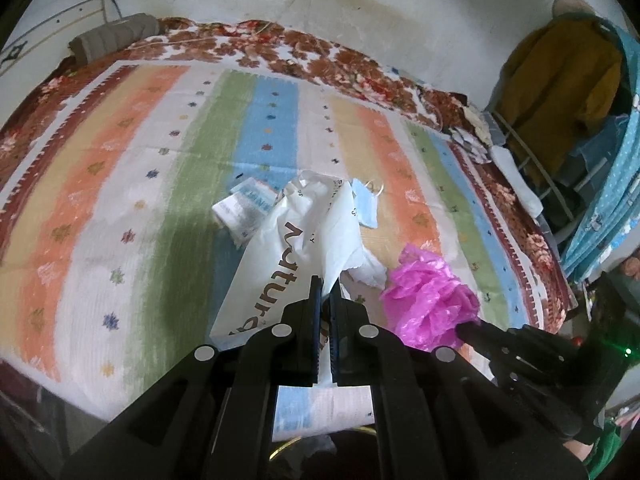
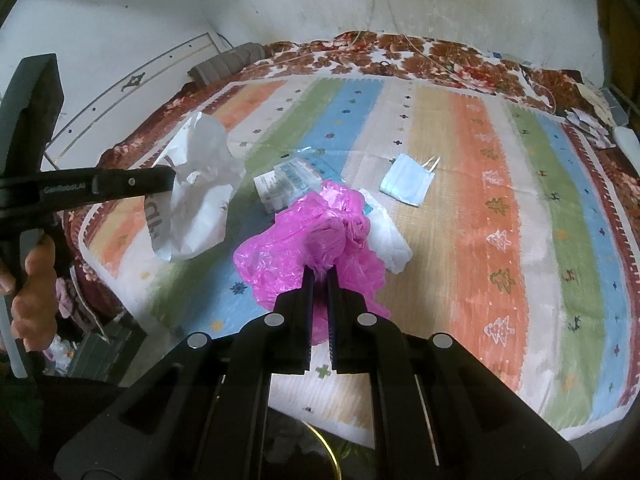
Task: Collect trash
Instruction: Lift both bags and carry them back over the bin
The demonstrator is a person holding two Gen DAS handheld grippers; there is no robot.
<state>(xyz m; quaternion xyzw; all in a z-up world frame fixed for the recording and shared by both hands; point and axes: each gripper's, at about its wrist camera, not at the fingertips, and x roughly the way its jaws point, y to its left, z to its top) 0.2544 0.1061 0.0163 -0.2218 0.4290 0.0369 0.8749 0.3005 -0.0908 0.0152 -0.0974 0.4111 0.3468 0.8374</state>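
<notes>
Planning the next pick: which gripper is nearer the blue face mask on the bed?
Right. The right gripper, shut on the pink bag, sits closer to the face mask; the left gripper, holding the white bag, is farther left.

We find the trash gathered mid-bed on the striped woven blanket. From the right wrist view, the crumpled blue-and-white printed wrapper lies at centre, the blue pleated face mask to its right, apart from it. The crumpled white plastic sheet sits just before the wrapper. The pink crinkled plastic bag hangs in our right claw, in front of both. The white printed plastic bag hangs in our left claw, left of the wrapper.
</notes>
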